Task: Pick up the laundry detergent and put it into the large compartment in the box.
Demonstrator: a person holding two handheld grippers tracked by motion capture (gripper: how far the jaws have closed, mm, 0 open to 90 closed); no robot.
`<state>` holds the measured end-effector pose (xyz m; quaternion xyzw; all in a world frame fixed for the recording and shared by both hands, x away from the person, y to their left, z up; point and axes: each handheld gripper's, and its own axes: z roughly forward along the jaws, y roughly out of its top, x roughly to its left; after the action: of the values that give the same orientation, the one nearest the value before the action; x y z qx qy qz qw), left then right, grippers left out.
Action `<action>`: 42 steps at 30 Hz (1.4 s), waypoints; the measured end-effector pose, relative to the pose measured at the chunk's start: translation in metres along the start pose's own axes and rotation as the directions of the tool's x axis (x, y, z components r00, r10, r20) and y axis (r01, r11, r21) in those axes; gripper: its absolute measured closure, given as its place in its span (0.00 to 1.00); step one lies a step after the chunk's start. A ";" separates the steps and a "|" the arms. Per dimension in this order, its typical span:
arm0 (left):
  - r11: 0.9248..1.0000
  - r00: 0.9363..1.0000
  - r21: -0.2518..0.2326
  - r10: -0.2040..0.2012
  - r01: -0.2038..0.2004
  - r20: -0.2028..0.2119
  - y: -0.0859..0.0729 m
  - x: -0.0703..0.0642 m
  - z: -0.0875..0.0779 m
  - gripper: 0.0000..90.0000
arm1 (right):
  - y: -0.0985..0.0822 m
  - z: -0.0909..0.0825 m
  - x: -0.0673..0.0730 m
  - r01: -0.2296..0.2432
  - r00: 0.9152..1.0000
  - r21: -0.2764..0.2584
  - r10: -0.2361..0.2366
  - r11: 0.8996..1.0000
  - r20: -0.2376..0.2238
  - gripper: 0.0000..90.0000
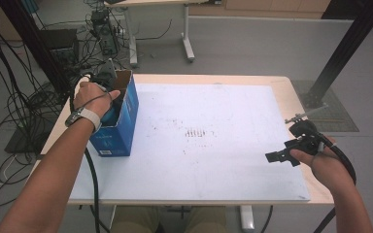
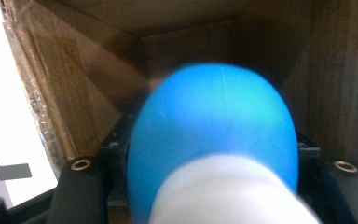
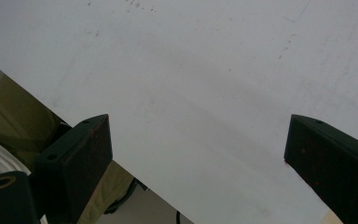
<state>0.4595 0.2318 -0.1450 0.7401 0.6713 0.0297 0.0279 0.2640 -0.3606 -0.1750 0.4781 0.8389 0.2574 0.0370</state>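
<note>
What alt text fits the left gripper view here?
A blurred blue rounded object with a white end sits close up between the left gripper's black jaws, inside an open cardboard box. Brown inner walls surround it, and the white table surface shows past the box's left edge.

Lab or workshop, trailing cables (image 1: 9, 104), black frame posts (image 1: 347, 46), bare desks (image 1: 184, 29)

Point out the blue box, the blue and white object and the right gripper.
blue box (image 1: 125, 127): high view, its printed side wall.
blue and white object (image 2: 214, 121): left gripper view, its rounded blue part.
right gripper (image 3: 198, 144): right gripper view, midway between its open black jaws.
</note>
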 end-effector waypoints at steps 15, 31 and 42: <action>1.000 1.000 -0.022 0.007 -0.007 0.021 -0.004 0.004 -0.007 0.32 | 0.004 0.001 0.005 0.016 1.000 0.001 -0.016 1.000 -0.003 0.08; 1.000 0.999 -0.030 0.004 -0.002 0.051 -0.008 0.014 -0.020 0.28 | 0.009 0.001 0.010 0.028 1.000 0.002 -0.028 1.000 -0.006 0.08; 0.999 0.998 -0.035 0.024 -0.022 0.050 -0.009 0.013 -0.033 0.17 | 0.008 -0.001 0.013 0.038 0.999 -0.002 -0.038 0.999 -0.005 0.08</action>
<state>0.4491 0.2455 -0.1127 0.7478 0.6611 0.0230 0.0571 0.2632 -0.3471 -0.1682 0.4613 0.8478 0.2584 0.0401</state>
